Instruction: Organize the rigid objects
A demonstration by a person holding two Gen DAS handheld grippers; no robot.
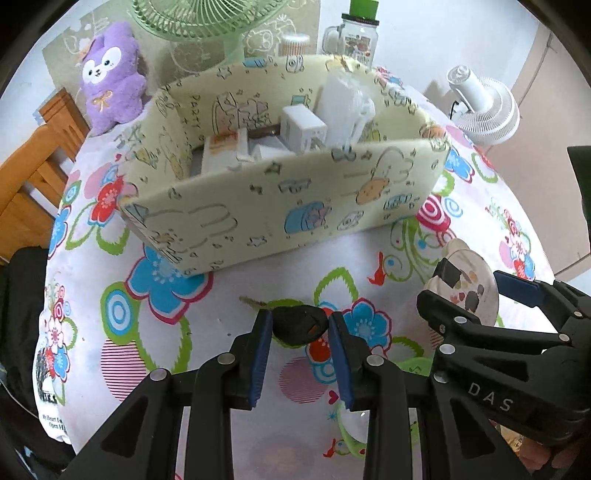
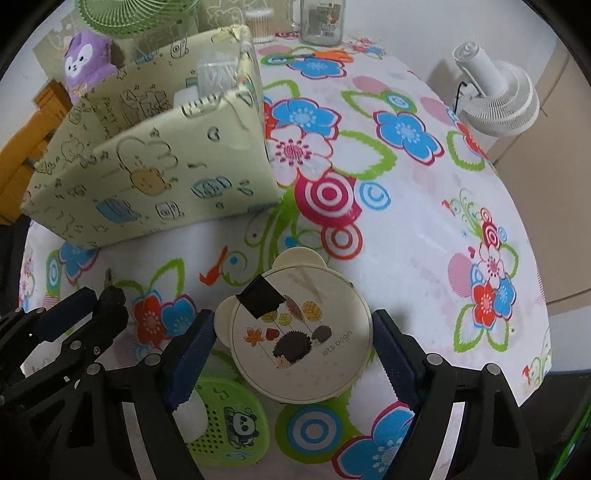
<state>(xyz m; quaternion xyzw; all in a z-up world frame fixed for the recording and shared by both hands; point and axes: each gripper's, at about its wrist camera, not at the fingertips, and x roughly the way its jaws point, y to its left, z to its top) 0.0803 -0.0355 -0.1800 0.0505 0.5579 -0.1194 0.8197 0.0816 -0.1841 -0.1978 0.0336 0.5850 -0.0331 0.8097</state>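
A pale yellow patterned storage box (image 1: 280, 206) stands on the flowered tablecloth, holding white boxes and a plastic-wrapped item; it also shows in the right wrist view (image 2: 147, 177). My left gripper (image 1: 300, 328) has its blue pads on both sides of a black key (image 1: 299, 326) lying on the cloth. My right gripper (image 2: 291, 336) straddles a round cream case with a hedgehog picture (image 2: 301, 336), pads touching its sides. The same case shows in the left wrist view (image 1: 465, 284), and the left gripper shows at lower left of the right wrist view (image 2: 99, 306).
A green panda-print item (image 2: 229, 424) lies under the right gripper. A purple plush (image 1: 110, 77), a green fan (image 1: 199, 18), a glass jar (image 1: 360, 37) and a cotton-swab tub (image 1: 293, 44) stand behind the box. A white fan (image 1: 480, 107) stands beyond the table's right edge.
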